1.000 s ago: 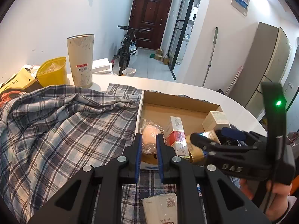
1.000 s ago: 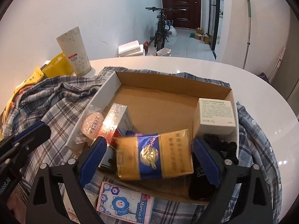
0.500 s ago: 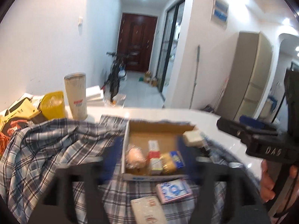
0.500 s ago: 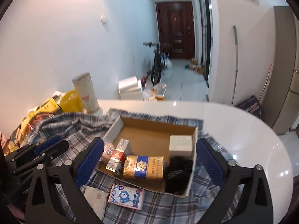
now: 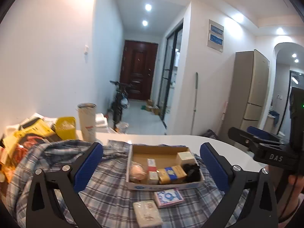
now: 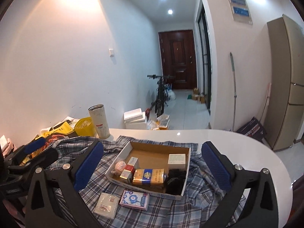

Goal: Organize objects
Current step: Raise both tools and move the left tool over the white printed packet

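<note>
Right wrist view: gold-blue pack [image 6: 148,177] lies flat at cardboard box's [image 6: 124,149] near edge, long axis across frame. Right gripper [image 6: 152,166] and left gripper [image 5: 151,166] fingers just opened wide, nothing between them.

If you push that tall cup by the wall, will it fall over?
Probably, if pushed near the top. The tall cup stands upright and is much taller than it is wide, so it looks tippy. Its round body would likely roll once down. It sits on the smooth white table, so a low push might just slide it.
</note>
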